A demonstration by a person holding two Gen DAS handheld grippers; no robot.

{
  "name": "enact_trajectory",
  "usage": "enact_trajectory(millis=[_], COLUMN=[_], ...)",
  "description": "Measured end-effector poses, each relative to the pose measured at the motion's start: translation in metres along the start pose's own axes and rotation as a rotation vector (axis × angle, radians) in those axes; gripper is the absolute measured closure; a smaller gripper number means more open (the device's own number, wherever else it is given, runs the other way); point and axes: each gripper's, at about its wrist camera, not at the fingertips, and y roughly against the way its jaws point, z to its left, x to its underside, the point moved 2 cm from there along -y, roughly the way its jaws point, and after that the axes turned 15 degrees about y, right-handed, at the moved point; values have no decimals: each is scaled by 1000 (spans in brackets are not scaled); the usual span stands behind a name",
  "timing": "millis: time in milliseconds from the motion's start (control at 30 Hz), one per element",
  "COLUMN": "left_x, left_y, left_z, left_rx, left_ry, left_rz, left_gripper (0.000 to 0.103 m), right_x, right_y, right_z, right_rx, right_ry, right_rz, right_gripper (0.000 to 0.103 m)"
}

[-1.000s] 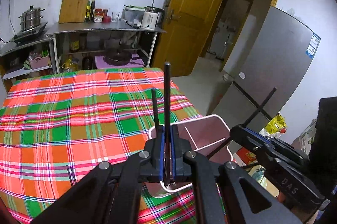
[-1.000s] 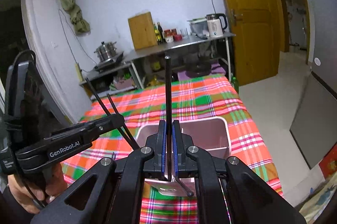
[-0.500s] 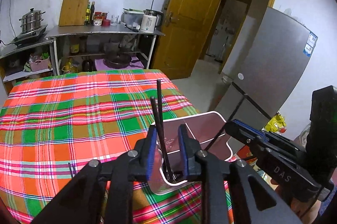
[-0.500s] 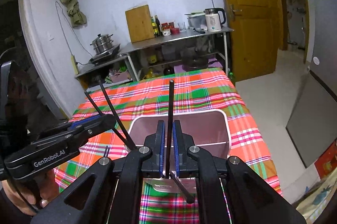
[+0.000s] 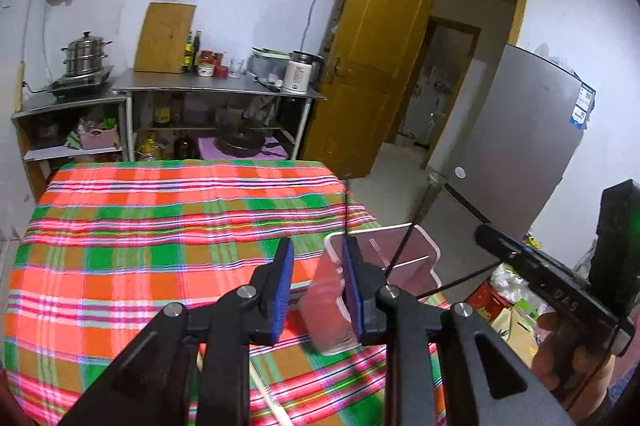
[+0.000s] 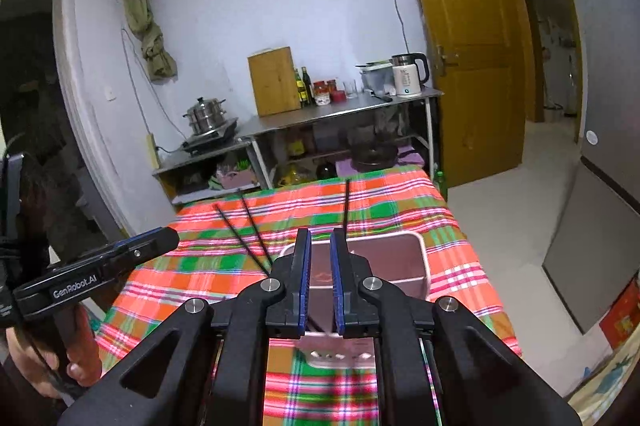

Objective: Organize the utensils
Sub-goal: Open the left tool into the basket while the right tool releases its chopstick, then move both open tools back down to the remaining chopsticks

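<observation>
Plaid cloth in orange, green and pink covers the counter (image 5: 160, 238), with a steel shelf unit (image 5: 216, 94) and a yellow door (image 5: 376, 58) behind it. Left tongs (image 5: 316, 286) are spreading, their blue pads apart with nothing between them, hovering just beside the near left wall of the pink holder (image 5: 416, 258), which stands at the counter's near right corner. Right tongs (image 6: 319, 278) are also parting, a narrow gap showing between the pads and no stick gripped; they hang over the holder's near rim. Three black chopsticks (image 6: 256, 230) stand in the holder: two lean together toward the left side, and one (image 6: 346, 210) rises almost upright behind the right pad. They look thin, dark and smooth, and the holder looks like light plastic, divided into compartments, with small holes in its near wall. My worry is the corner position: a pad brushing a leaning stick or the rim while pulling away could tip the light holder off the edge. A pale stick (image 5: 272, 402) lies on the cloth near the counter's front edge, not yet collected.
</observation>
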Motion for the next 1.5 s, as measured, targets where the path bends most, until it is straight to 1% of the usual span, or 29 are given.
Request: enact_trajectory(millis=[200, 500, 633, 833, 1067, 1133, 1200, 1333, 1500], left_x=[21, 58, 79, 103, 124, 126, 127, 129, 130], left_y=[13, 7, -6, -37, -67, -68, -69, -70, -64], left_z=[33, 88, 114, 139, 149, 147, 145, 140, 149], left_rx=[-67, -156, -204, -254, -291, -296, -301, -332, -337], left_ry=[13, 83, 115, 157, 166, 146, 131, 94, 117], left_rz=[-6, 39, 77, 150, 216, 201, 199, 184, 174], left_gripper=[77, 77, 77, 77, 77, 76, 73, 72, 71], right_x=[13, 45, 64, 87, 101, 105, 106, 108, 108], right_y=[5, -14, -28, -52, -71, -74, -77, -79, -79], right_z=[16, 47, 60, 77, 82, 81, 81, 82, 85], right_rx=[-47, -118, -151, -196, -222, -222, -223, -225, -235], right_ry=[8, 28, 41, 58, 64, 63, 59, 55, 65], right_rz=[-8, 43, 90, 163, 210, 218, 225, 232, 233], right_gripper=[93, 93, 93, 93, 93, 93, 93, 93, 93])
